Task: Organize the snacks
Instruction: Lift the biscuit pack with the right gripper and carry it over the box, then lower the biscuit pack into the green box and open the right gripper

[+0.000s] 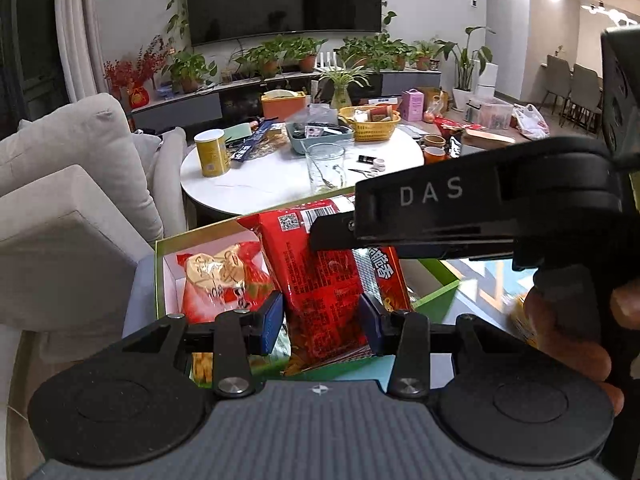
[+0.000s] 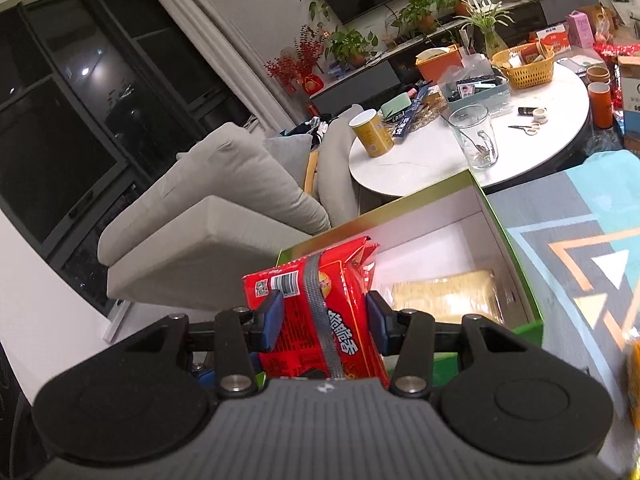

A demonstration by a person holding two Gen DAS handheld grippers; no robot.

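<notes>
A red snack packet (image 2: 320,312) is held upright between my right gripper's (image 2: 325,316) blue pads, over the near left corner of an open green box (image 2: 516,248) with a white inside. The same packet (image 1: 320,280) shows in the left wrist view, between my left gripper's (image 1: 320,318) blue pads; whether those pads press it is unclear. The right gripper body marked DAS (image 1: 432,208) crosses above it. A red and clear snack bag (image 1: 216,280) lies in the box's left part. A pale yellow flat pack (image 2: 444,300) lies on the box floor.
The box (image 1: 160,268) sits on a patterned teal, grey and orange cloth (image 2: 580,248). A grey sofa (image 2: 208,220) stands to the left. Behind is a cluttered round white table (image 2: 420,164) with a glass mug (image 2: 476,140), a yellow can (image 2: 372,132) and a yellow basket (image 2: 524,64).
</notes>
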